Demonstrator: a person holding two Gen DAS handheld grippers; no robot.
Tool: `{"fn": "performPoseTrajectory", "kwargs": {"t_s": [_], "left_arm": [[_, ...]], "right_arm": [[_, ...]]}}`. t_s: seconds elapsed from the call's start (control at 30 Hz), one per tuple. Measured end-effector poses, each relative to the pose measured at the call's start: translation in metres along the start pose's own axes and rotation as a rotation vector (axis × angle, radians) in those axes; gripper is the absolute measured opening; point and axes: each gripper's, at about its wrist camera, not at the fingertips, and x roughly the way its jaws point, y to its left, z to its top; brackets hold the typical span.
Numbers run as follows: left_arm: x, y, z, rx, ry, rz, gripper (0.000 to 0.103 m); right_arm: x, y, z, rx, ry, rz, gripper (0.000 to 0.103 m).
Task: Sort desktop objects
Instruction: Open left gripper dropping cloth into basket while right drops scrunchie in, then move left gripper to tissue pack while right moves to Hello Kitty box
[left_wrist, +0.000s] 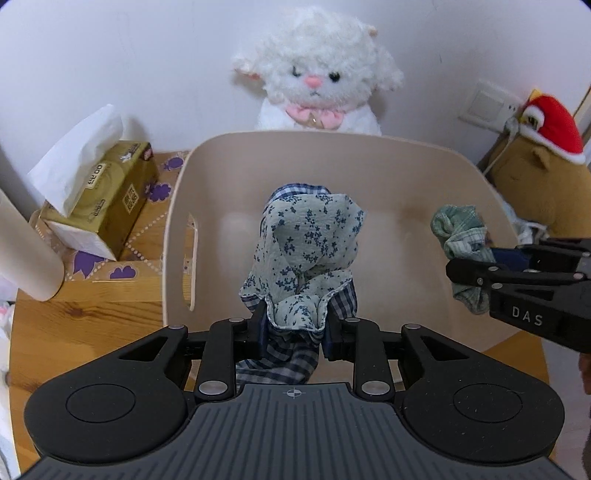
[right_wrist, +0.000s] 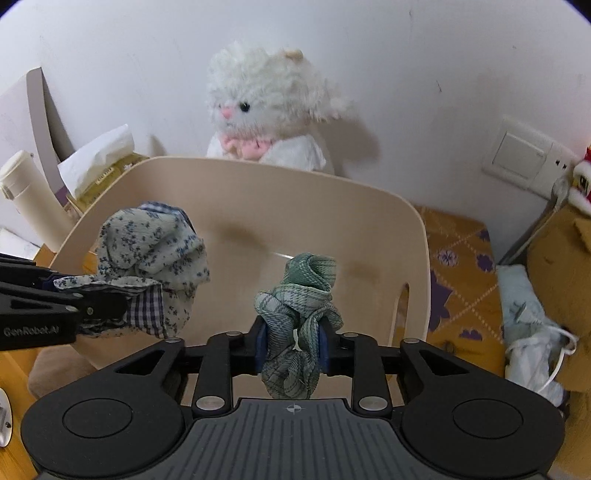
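My left gripper (left_wrist: 293, 325) pinches the floral scrunchie (left_wrist: 306, 251), my right gripper (right_wrist: 291, 345) the green scrunchie (right_wrist: 301, 314), both over the beige bin (left_wrist: 295, 162). I'd release low (fabric snags pads).

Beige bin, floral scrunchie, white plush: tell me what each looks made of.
Beige bin: likely moulded plastic, matte, with smooth curved walls and a cut-out handle slot. Floral scrunchie: thin woven fabric, crinkled, printed with small blue flowers, gingham on the reverse. White plush: curly synthetic-looking fleece, fluffy and unshiny.
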Motion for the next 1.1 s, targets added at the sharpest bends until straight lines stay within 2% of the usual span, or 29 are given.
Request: {"fn": "performPoseTrajectory", "kwargs": {"t_s": [0.03,0.13,0.2,0.37,0.47,0.53,0.6,0.8,1.1], "left_arm": [[0.002,-0.001,-0.001,0.005,0.007,0.002,0.029],[0.004,-0.004,-0.004,0.020,0.017,0.006,0.032],[0.004,-0.005,-0.005,0.029,0.019,0.013,0.036],[-0.006,-0.006,-0.007,0.032,-0.005,0.032,0.059],[-0.017,-0.007,-0.009,0.034,-0.026,0.031,0.065],[-0.026,-0.007,-0.011,0.034,-0.044,0.021,0.067],[-0.038,-0.008,-0.015,0.042,-0.063,0.007,0.075],[-0.065,-0.005,-0.033,0.056,-0.082,0.009,0.077],[-0.078,0.005,-0.081,0.056,-0.007,0.020,0.077]], "right_arm": [[-0.002,0.000,-0.001,-0.002,-0.003,0.004,0.045],[-0.008,0.002,-0.004,-0.029,-0.019,0.013,0.049],[-0.013,0.002,-0.006,-0.054,-0.036,0.020,0.060],[-0.029,-0.003,-0.012,-0.067,-0.072,0.034,0.079],[-0.040,-0.006,-0.018,-0.072,-0.085,0.053,0.081],[-0.050,-0.007,-0.025,-0.082,-0.106,0.053,0.091],[-0.060,-0.008,-0.033,-0.096,-0.129,0.059,0.098],[-0.085,-0.013,-0.059,-0.087,-0.146,0.096,0.103],[-0.106,-0.008,-0.106,-0.126,-0.121,0.094,0.103]]}}
